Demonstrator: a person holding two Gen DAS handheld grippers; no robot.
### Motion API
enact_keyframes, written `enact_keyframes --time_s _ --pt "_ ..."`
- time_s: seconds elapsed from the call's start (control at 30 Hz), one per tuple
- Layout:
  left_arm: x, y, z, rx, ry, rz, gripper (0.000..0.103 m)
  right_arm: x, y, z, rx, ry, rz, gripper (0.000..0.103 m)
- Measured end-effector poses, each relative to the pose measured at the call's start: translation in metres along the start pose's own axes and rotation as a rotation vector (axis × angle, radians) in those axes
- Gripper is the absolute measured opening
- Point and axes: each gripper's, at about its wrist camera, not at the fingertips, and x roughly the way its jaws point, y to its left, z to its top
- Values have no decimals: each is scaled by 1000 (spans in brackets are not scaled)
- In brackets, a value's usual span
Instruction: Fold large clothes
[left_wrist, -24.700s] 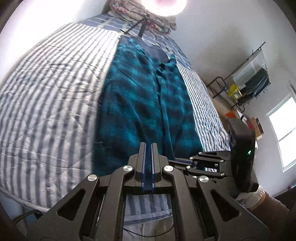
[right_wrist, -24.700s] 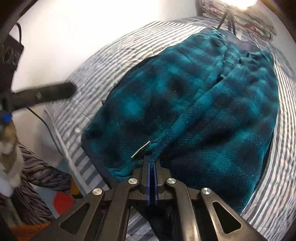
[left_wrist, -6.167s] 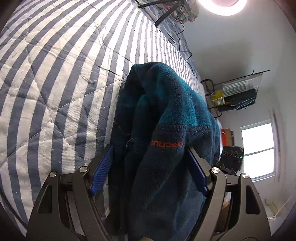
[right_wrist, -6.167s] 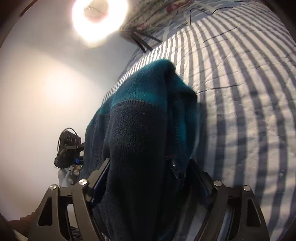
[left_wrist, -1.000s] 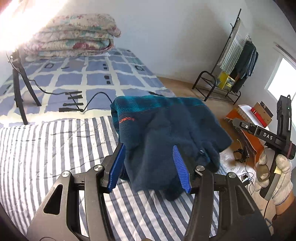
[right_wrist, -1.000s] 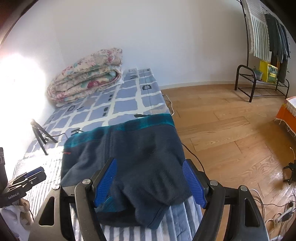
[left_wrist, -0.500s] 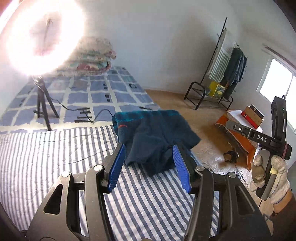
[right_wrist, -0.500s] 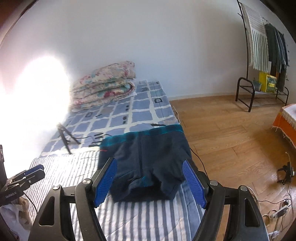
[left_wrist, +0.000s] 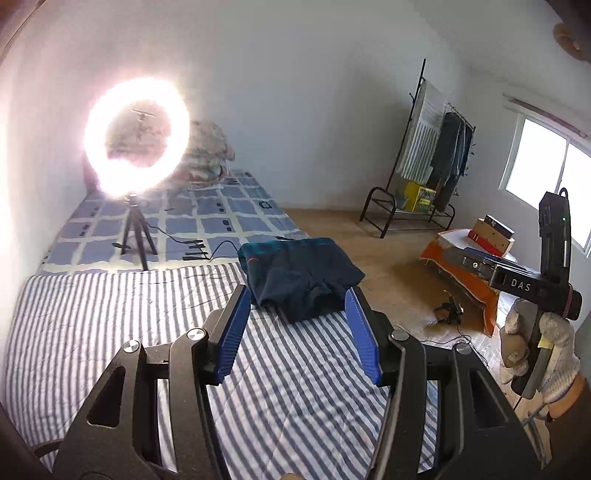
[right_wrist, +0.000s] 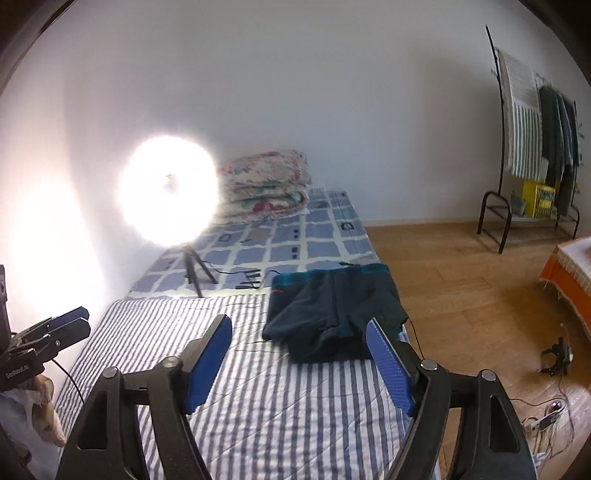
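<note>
the striped bed (left_wrist: 110, 332) fills the lower half of both views. the folded fleece (left_wrist: 301, 277) lies at centre frame by the bed's right edge, beyond both claws, touching neither. the left claw (left_wrist: 299, 332) and right claw (right_wrist: 299, 363) are both spread, empty.

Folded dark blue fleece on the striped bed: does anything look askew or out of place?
The folded dark blue fleece garment lies at the right edge of the striped quilt, its corner slightly overhanging, the near edge lumpy rather than square. Both the left gripper and the right gripper are open and clear of it.
</note>
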Motion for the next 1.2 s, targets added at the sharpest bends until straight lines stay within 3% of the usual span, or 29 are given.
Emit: enact_keyframes --time_s 0.03,0.2,0.33,0.47,0.63,0.8,1.03,1.2 --pt "-12 -1 -4 6 -6 6 65 -13 9 -4 -7 -11 8 82" --pt "-61 -10 -29 40 -14 24 70 -60 41 -28 -12 -51 12 89" --pt "-95 -10 -56 42 -5 44 81 -82 61 -50 -18 -60 4 90" --pt "-118 -12 -80 50 -2 75 84 -102 77 -75 -8 -88 -10 97" --pt "-129 -14 -100 41 -18 114 94 -107 83 -100 12 -105 -23 101" --pt "-130 -21 -114 108 -32 177 101 -102 88 -117 -8 -108 -60 103" --pt "-144 -35 -130 173 -93 240 103 -92 92 -134 -29 -95 -90 103" --pt "-144 -35 -134 172 -88 246 103 -91 89 -136 0 -101 -105 103"
